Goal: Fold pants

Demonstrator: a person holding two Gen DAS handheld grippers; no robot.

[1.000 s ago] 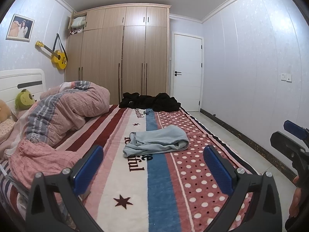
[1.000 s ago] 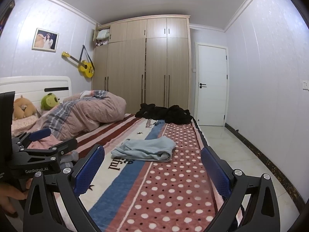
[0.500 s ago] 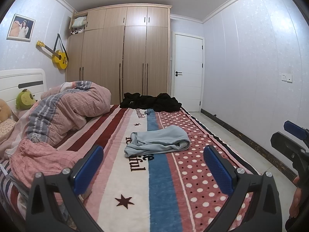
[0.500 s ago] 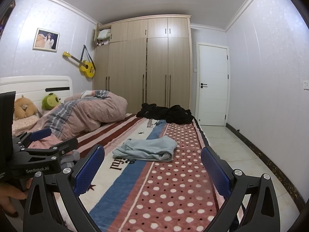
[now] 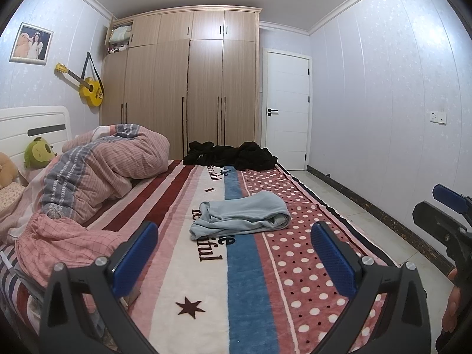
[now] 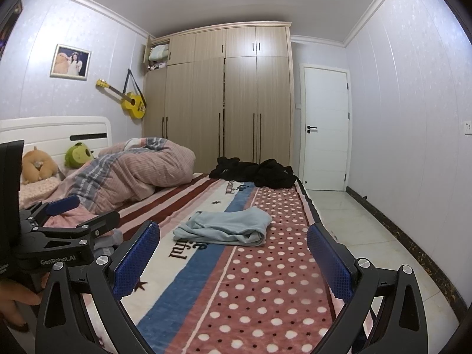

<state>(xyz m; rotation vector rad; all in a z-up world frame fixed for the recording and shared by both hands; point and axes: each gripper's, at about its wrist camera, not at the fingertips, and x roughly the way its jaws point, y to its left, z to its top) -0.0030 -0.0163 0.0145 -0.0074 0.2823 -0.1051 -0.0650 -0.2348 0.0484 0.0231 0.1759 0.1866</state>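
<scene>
In the left wrist view the jaws of the left gripper (image 5: 234, 252) stand spread wide, blue pads facing each other across an empty gap, holding nothing. They hang above the near end of the bed blanket (image 5: 203, 268), a fleece spread with maroon stripes, a white band with dark lettering and a star, a blue band and a red field of white dots. The light blue pants (image 5: 240, 216) lie loosely bunched on the middle of that blanket, beyond the pads and apart from them, across the white and blue bands and onto the dotted part. A rumpled pink checked quilt (image 5: 100, 171) is heaped at the left, and a pile of black clothes (image 5: 233, 156) sits at the far edge of the bed before the wooden wardrobe (image 5: 188, 88). At the right edge part of the right gripper (image 5: 448, 206) shows.

In the right wrist view the right gripper (image 6: 233, 253) is likewise wide open and empty, over the dotted side of the blanket (image 6: 265, 289). The pants (image 6: 225, 228) lie ahead between the lines of the two pads, well short of them. The left gripper (image 6: 73, 214) appears at the left, its fingers parted, with a hand (image 6: 13, 303) beneath it. A yellow guitar (image 6: 129, 100) hangs on the wall.
</scene>
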